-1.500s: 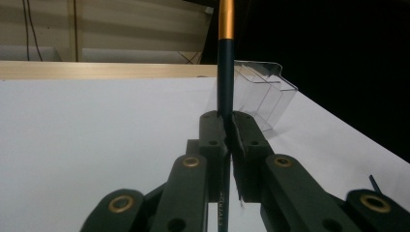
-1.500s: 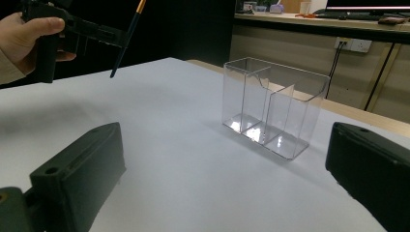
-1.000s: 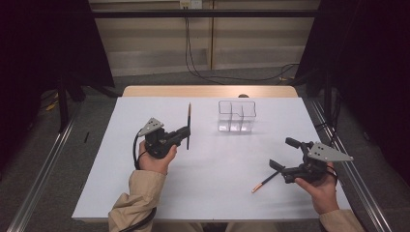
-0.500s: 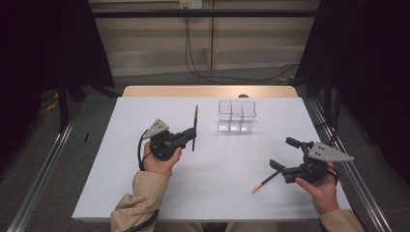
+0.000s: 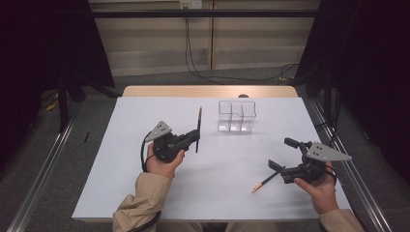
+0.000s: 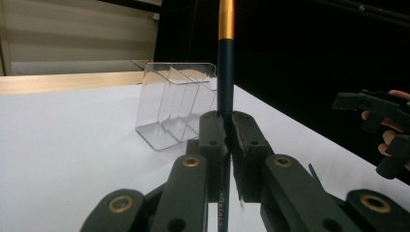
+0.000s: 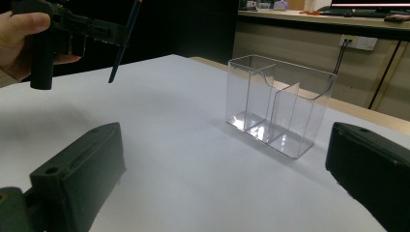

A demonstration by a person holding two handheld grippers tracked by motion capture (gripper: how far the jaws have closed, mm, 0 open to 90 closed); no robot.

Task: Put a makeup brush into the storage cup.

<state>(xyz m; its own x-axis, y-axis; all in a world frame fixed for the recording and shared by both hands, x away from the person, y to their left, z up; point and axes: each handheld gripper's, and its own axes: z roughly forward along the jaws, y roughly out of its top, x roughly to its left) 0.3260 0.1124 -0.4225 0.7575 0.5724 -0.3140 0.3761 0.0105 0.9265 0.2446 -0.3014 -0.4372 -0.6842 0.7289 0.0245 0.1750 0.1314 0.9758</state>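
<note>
Carrying the dark gold-banded pencil (image 5: 198,129) nearer the clear plastic divided holder (image 5: 237,116), we are clamping it upright in our left gripper (image 5: 193,137); our right gripper (image 5: 280,157) is hanging open.

Bare table (image 5: 121,159) around clear organizer (image 5: 236,116)

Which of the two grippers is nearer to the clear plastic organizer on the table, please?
The left. The left gripper, clamping a pencil, sits just beside the clear organizer; the right gripper, open, is farther off toward the person.
</note>
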